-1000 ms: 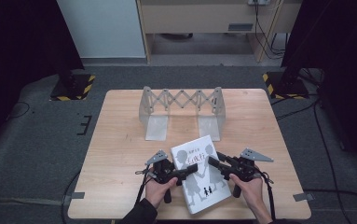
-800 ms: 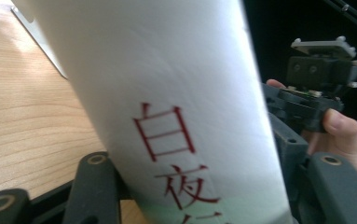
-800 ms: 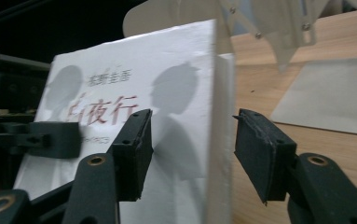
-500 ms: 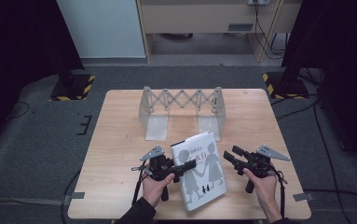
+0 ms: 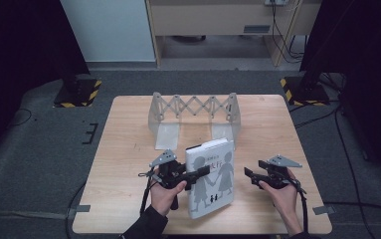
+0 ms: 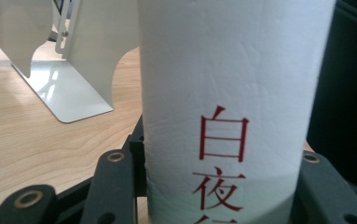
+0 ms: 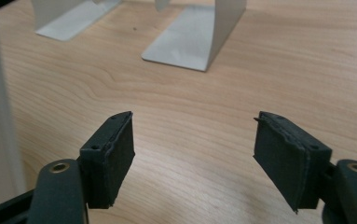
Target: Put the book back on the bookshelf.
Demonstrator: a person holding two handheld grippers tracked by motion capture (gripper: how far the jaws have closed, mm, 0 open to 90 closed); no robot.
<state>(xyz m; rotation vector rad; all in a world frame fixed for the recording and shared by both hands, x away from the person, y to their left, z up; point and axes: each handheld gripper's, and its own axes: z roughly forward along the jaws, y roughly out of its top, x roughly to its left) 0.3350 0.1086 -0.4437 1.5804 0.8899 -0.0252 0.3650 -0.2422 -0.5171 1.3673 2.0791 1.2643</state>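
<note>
A white book (image 5: 213,179) with dark figures on its cover and red characters on its spine (image 6: 232,93) is tilted up off the wooden table (image 5: 128,149). My left gripper (image 5: 202,173) is shut on it, a black jaw on either side of the spine in the left gripper view (image 6: 213,186). My right gripper (image 5: 248,174) is to the right of the book, apart from it. It stands open (image 7: 192,149) with bare wood between its pads.
A grey metal expanding book rack (image 5: 193,107) stands at the table's far middle, just behind the book, with flat foot plates (image 7: 190,37) and upright end panels (image 6: 73,56). Dark floor and cables surround the table.
My right gripper has let go of the book and drawn off to the right. The left gripper has kept its hold and tipped the book up toward the rack.
</note>
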